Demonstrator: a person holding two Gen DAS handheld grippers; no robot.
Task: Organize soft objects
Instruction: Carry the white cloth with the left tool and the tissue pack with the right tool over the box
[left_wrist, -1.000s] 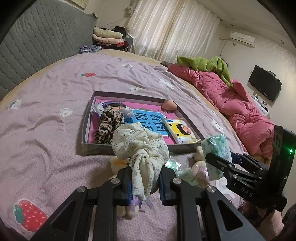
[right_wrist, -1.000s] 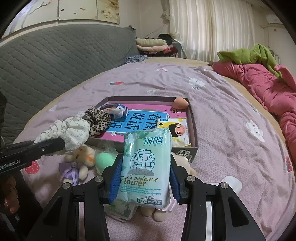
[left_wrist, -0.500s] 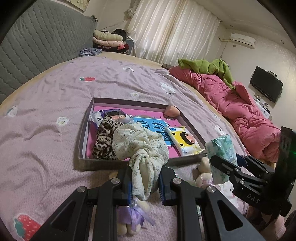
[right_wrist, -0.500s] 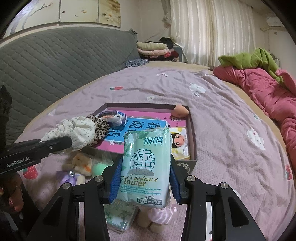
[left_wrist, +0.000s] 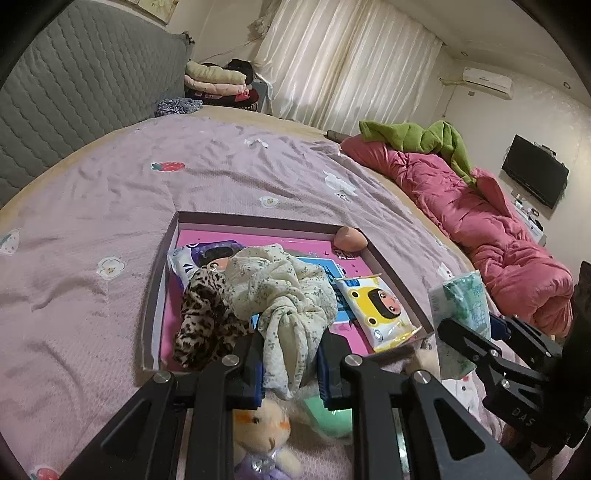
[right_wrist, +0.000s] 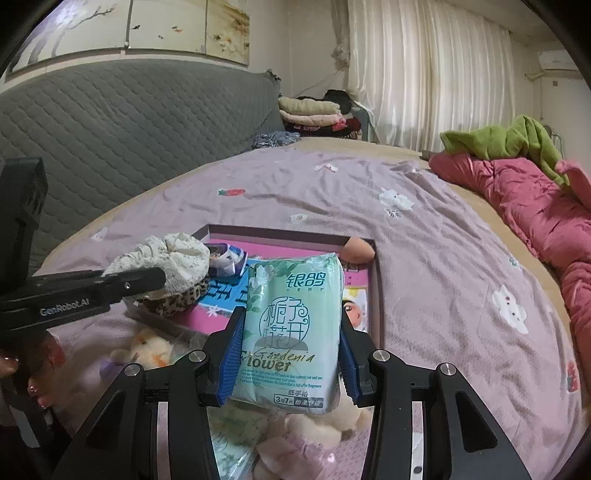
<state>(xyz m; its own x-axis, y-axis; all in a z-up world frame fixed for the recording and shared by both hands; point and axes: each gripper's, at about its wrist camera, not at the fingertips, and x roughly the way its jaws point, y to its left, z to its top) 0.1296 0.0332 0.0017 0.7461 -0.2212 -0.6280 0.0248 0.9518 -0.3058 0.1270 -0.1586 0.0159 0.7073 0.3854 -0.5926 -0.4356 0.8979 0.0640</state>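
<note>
The bed (left_wrist: 110, 206) fills the room, its lilac sheet dotted with strawberries and flowers, a pink quilt (left_wrist: 491, 236) heaped along the far side. On the sheet sits a shallow box tray (left_wrist: 153, 291) with a bright pink floor. Inside it lie a leopard-print scrunchie (left_wrist: 207, 321) by the near left wall, a purple wipes pack (left_wrist: 207, 254) behind it, a yellow cartoon tissue pack (left_wrist: 384, 314) to the right, and a peach sponge (left_wrist: 351, 238) in the far right corner.

The left gripper (left_wrist: 290, 363) is clamped on a cream floral scrunchie (left_wrist: 280, 291), which hangs above the tray's near edge, over the leopard one. The right gripper (right_wrist: 288, 356) pinches a green tissue pack (right_wrist: 295, 325) by its long sides, held upright in front of the tray's right half. Outside the tray, close under both tools, lie a small plush bear (left_wrist: 262, 435), a mint-green soft thing (left_wrist: 328, 417), another green pack (right_wrist: 236, 432) and a pink-and-cream plush (right_wrist: 314, 439).

The step looks like setting both items down in the tray. To do it well, I would carry the cream scrunchie a little further in, lower it until the fabric rests on the floor beside the leopard one rather than on top, then part the fingers; dropped from this height it may snag on a pad. The tissue pack wants tipping flat into the bare strip near the sponge, clear of the yellow pack.
</note>
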